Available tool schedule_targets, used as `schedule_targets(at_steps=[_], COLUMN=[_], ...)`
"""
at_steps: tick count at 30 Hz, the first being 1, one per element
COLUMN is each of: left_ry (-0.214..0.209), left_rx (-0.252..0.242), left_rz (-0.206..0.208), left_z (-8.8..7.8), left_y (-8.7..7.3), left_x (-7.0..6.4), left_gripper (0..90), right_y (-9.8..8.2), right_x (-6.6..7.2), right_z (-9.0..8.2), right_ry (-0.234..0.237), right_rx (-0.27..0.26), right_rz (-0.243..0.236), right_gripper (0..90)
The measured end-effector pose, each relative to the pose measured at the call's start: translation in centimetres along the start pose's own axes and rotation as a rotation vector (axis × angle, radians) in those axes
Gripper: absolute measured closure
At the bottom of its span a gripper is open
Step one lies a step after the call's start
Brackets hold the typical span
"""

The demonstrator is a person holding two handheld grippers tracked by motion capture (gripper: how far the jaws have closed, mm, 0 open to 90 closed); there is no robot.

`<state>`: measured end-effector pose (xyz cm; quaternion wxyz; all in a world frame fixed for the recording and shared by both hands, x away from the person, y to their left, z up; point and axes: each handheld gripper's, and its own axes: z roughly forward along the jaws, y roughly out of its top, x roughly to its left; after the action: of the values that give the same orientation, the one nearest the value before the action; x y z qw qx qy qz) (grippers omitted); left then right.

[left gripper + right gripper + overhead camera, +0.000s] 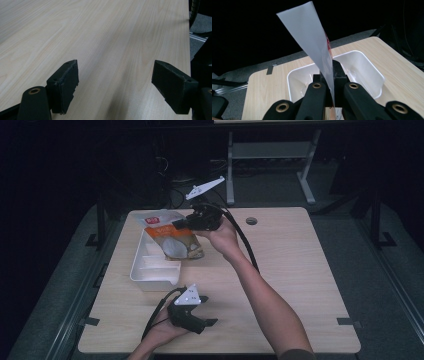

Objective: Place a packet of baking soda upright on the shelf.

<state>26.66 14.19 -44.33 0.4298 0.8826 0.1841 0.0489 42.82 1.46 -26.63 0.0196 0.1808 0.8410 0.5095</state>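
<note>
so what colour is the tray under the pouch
White. The tray shows best in the right gripper view, below the pouch that the right hand-held gripper holds.

1. A person's right hand is holding the right gripper above the far part of the table, its jaws pinching a pouch.
2. The pouch is hanging tilted over the far end of a white tray, which is lying on the table's left half.
3. A grey plate is sticking up from the right gripper, and a black cable is trailing from it along the forearm.
4. The left hand is resting the left gripper on the near edge of the table, just beside the tray's near end, its jaws pointing right.
</note>
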Motion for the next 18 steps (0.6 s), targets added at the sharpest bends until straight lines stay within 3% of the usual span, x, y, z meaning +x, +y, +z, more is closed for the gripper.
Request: schedule_targets(at_steps=[18], left_ry=[0.006], left_rx=[-0.009], left_rz=[-0.008], left_z=[-0.3], left_y=[-0.2], left_x=[0.3], left_gripper=[20.4], right_y=[1.2], right_x=[0.5], right_z=[4.4], right_ry=[0.043], right_rx=[0.022], right_rz=[-0.022], right_gripper=[89.7])
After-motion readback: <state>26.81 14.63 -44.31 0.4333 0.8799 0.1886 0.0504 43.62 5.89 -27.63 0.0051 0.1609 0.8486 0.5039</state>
